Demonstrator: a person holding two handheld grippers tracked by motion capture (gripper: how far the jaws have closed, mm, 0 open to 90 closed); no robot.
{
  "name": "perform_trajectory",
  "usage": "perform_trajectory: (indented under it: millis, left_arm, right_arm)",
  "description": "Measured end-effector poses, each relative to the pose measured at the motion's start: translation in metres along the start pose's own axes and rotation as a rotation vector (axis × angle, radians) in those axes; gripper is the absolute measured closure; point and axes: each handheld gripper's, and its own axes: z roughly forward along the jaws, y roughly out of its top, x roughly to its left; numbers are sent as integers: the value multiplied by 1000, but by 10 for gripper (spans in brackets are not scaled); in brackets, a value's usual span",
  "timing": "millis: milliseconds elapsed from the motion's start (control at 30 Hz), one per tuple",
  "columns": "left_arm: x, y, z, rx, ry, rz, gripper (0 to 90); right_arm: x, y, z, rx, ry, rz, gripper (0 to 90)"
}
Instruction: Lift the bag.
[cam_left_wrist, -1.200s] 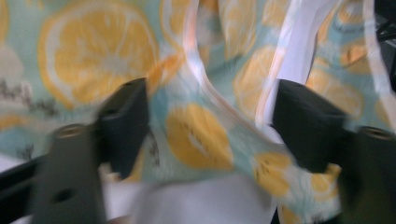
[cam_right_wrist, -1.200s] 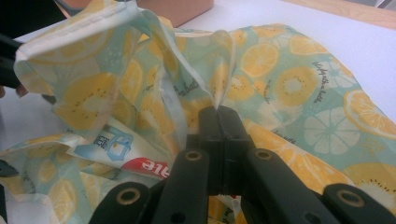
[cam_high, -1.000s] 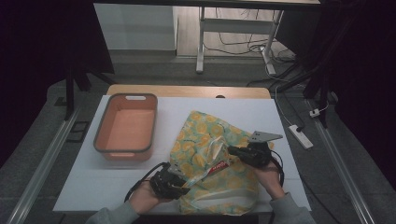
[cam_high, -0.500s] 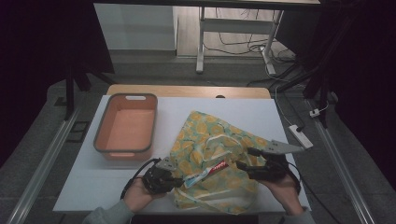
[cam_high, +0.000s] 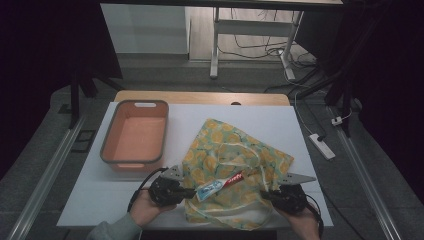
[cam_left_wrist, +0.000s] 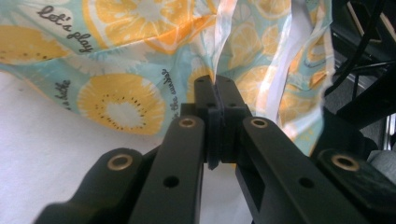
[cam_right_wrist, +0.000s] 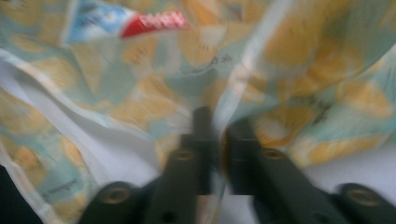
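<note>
**Both hands shift to the bag's near corners**

Since the earlier frames the right gripper (cam_high: 274, 194) has swung from the middle of the bag (cam_high: 235, 165) out to its near right corner — its jaws opened wide and have just closed again — while the left gripper (cam_high: 181, 192) has closed at the near left edge.

High view: the lemon-print bag lies crumpled on the white surface (cam_high: 95, 200), a toothpaste tube (cam_high: 219, 184) resting on it between the grippers. An orange tray (cam_high: 136, 136) stands apart to the left.

Left gripper view: the jaws are pressed together; whether they catch the fabric (cam_left_wrist: 121, 70) just beyond I cannot tell.

Right gripper view: blurred — the jaws stand close together in a fold of the bag (cam_right_wrist: 289, 60), the tube (cam_right_wrist: 126, 21) above.

This looks like the step of getting hold of the bag's edges. Next, a gentle lift or spread, keeping the tube from rolling off.
</note>
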Motion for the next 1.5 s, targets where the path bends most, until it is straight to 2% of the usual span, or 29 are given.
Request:
perform_trajectory:
  millis: [200, 267, 333, 400, 433, 533, 600, 700, 867, 1067, 1133, 1233, 1300, 1367, 1433, 1500]
  left_arm:
    - [0, 5, -19, -68, 1, 3, 888]
    - [-1, 8, -27, -97, 10, 11, 888]
    - [-1, 12, -39, -132, 11, 15, 889]
    - [-1, 16, -52, -181, 3, 14, 889]
    - [0, 18, -59, -209, -11, 7, 889]
    - [0, 25, -79, -269, 2, 8, 889]
    - [2, 29, -91, -314, -12, 4, 890]
    - [4, 36, -107, -380, -6, 7, 890]
    - [10, 56, -134, -481, 0, 15, 890]
    - [11, 84, -166, -587, 12, 48, 890]
    - [9, 93, -174, -620, 12, 62, 890]
    - [8, 104, -177, -630, 39, 81, 889]
    - [12, 110, -171, -620, 45, 73, 889]
    - [21, 113, -160, -594, 60, 50, 889]
    - [32, 113, -145, -556, 60, 20, 889]
    - [44, 111, -127, -505, 76, -8, 889]
  right_arm:
    - [8, 16, -25, -150, -12, -54, 895]
    - [12, 26, -31, -183, -19, -91, 895]
    - [18, 39, -38, -219, -26, -140, 896]
    - [23, 50, -45, -262, -16, -167, 896]
    - [24, 57, -49, -284, -15, -179, 896]
    - [27, 79, -61, -344, -28, -209, 897]
    - [26, 94, -68, -383, -41, -220, 898]
    - [22, 116, -73, -420, -60, -221, 898]
    - [12, 151, -81, -488, -64, -204, 898]
    - [8, 188, -108, -612, -83, -200, 899]
    - [5, 197, -117, -652, -84, -185, 899]
    - [-1, 206, -122, -677, -115, -176, 899]
    - [-7, 208, -119, -675, -124, -160, 899]
    - [-13, 207, -109, -629, -157, -157, 898]
    - [-23, 204, -94, -567, -147, -122, 898]
    - [-33, 198, -76, -497, -163, -111, 898]
